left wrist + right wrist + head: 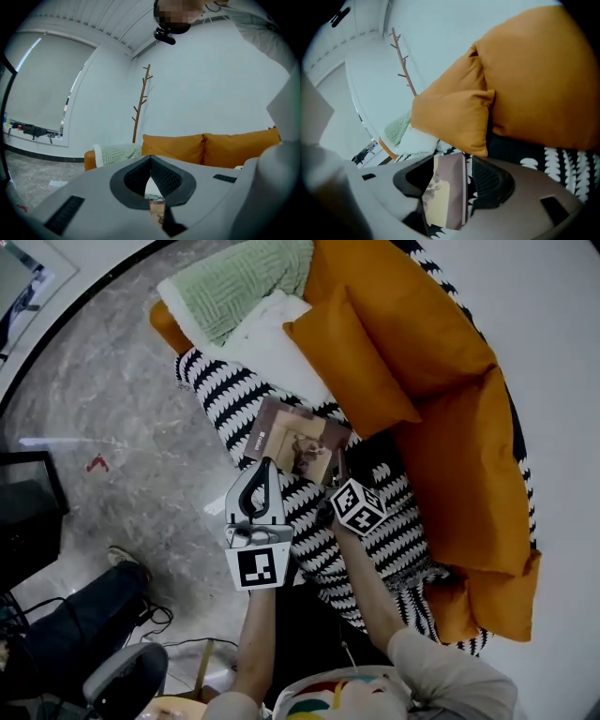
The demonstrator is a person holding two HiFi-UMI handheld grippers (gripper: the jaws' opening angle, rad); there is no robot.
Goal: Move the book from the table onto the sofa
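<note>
Book between parted jaws

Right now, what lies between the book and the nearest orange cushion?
Just a narrow strip of black-and-white zigzag throw shows between book and orange cushion, in the head and right gripper views.

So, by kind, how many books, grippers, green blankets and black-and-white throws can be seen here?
Book: 1
Grippers: 2 (left gripper, right gripper)
Green blanket: 1
Black-and-white throw: 1
Total: 5
</note>
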